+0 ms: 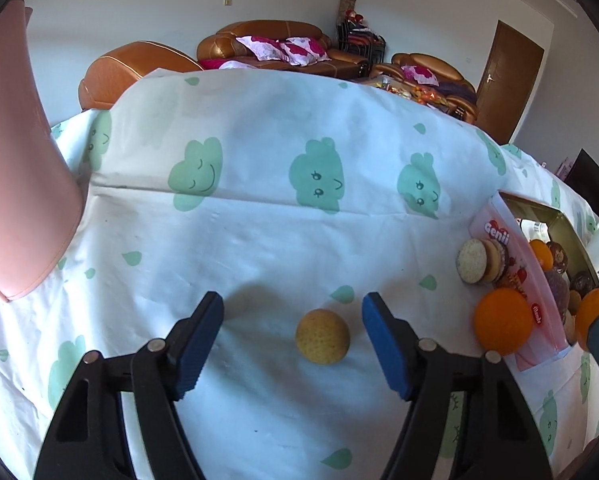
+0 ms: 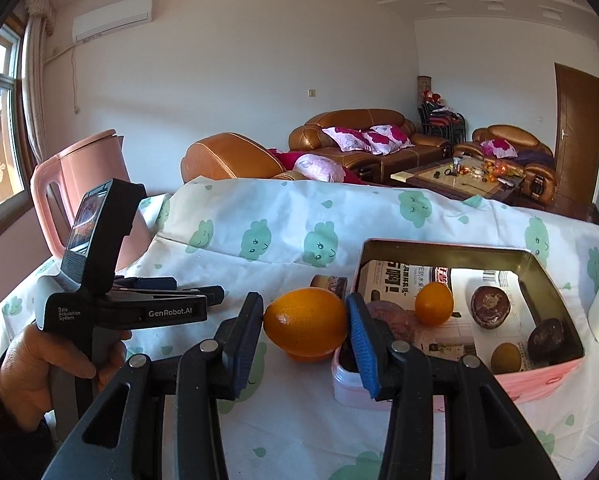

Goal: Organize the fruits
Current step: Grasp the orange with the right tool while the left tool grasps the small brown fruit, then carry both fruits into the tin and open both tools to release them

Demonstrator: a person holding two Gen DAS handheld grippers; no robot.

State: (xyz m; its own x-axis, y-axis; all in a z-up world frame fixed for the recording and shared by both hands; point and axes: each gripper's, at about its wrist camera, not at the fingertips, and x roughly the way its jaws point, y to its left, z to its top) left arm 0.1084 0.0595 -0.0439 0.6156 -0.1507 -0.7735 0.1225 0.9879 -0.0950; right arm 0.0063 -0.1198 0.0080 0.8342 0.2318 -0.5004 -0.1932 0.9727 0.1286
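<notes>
Left gripper: your left gripper (image 1: 292, 334) hangs over the tablecloth (image 1: 259, 240) with its jaws spread wide and nothing between the pads.
Yellow fruit: the small yellow fruit (image 1: 322, 336) lies on the cloth between your left fingers, nearer the right pad, touching neither.
Right gripper: your right gripper (image 2: 305, 322) is clamped on the large orange (image 2: 305, 328), a blue pad pressed on each side of it.
Orange position: it sits between your right fingertips, just at the near left corner of the tin (image 2: 555, 376); whether it touches the cloth you cannot tell.
Tin: ahead and right of your right gripper, lined with newspaper, holding a small orange (image 2: 433, 304), dark brown fruits (image 2: 490, 306) and a yellowish one (image 2: 505, 356).
From the left wrist: the tin lies far to the right of your left gripper, with an orange (image 1: 503, 322) against its printed outer wall.
Kettle: a pink kettle (image 1: 15, 160) stands well to the left of your left gripper.
Your hand: your left hand (image 2: 39, 376) grips the left tool's handle.
</notes>
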